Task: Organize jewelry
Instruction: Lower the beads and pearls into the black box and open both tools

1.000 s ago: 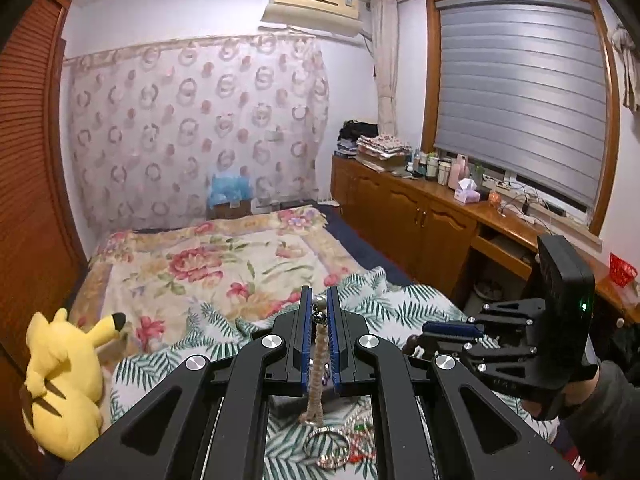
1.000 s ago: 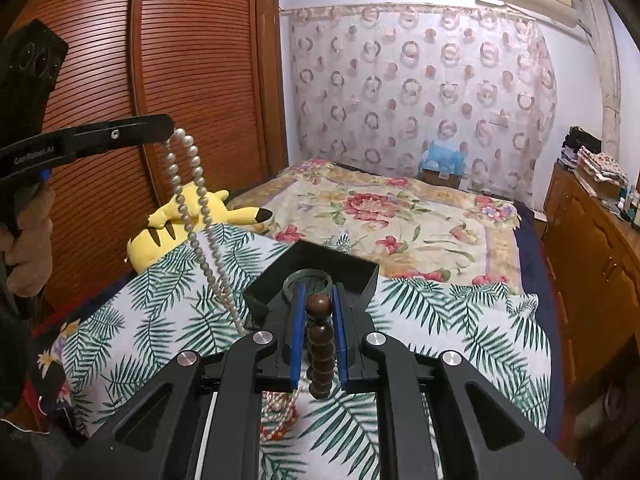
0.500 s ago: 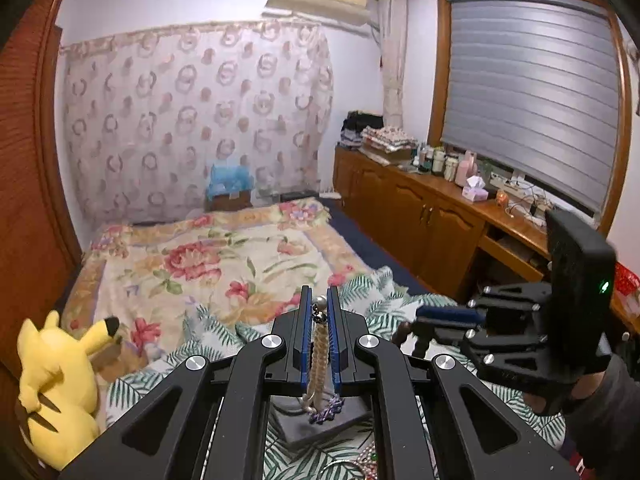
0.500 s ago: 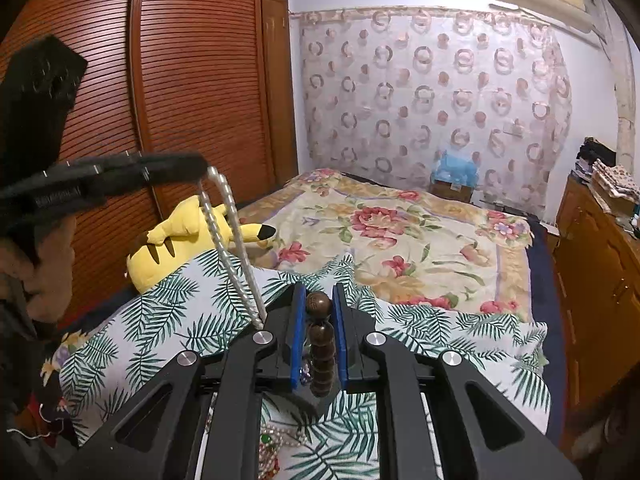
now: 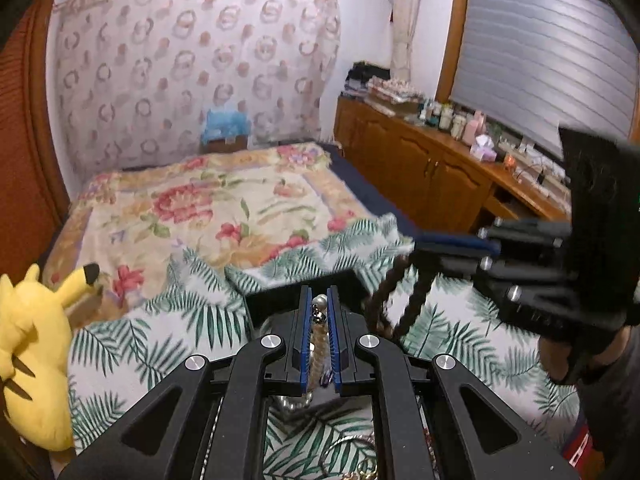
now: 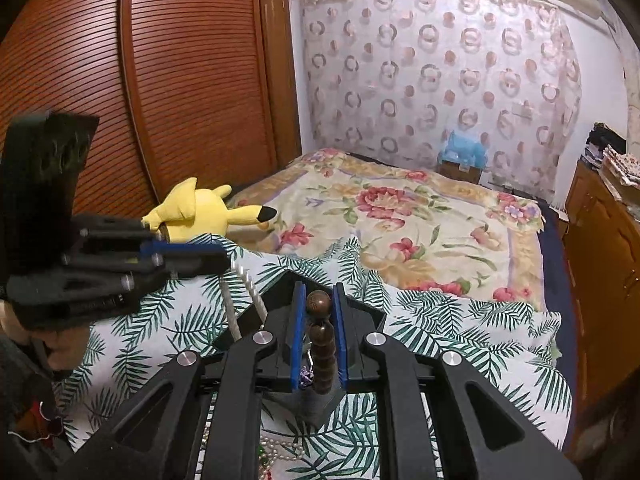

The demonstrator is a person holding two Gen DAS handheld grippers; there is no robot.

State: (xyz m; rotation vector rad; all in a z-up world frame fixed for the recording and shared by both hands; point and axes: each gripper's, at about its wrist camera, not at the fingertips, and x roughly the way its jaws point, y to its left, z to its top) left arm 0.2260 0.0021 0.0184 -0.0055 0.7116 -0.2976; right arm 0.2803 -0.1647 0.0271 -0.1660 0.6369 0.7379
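My left gripper [image 5: 319, 300] is shut on a white pearl necklace [image 5: 319, 334] that hangs down between its blue pads. It also shows in the right wrist view [image 6: 224, 260], with the pearl strand [image 6: 244, 304] dangling. My right gripper [image 6: 318, 300] is shut on a brown wooden bead string [image 6: 322, 344]. In the left wrist view the right gripper [image 5: 448, 246] holds the brown beads [image 5: 394, 300] hanging over a dark jewelry box [image 5: 304, 292]. The box [image 6: 360, 312] lies just under both grippers on the leaf-print cloth.
Loose jewelry [image 6: 276, 452] lies on the leaf-print cloth [image 6: 460, 344] near me. A yellow plush toy [image 5: 28, 360] lies at the bed's left edge. A wooden cabinet [image 5: 432, 176] runs along the right wall, and a wardrobe [image 6: 160, 92] stands on the left.
Both grippers have come down and closer together over the dark box, each still holding its string. The pearl strand now hangs lower, near the box.
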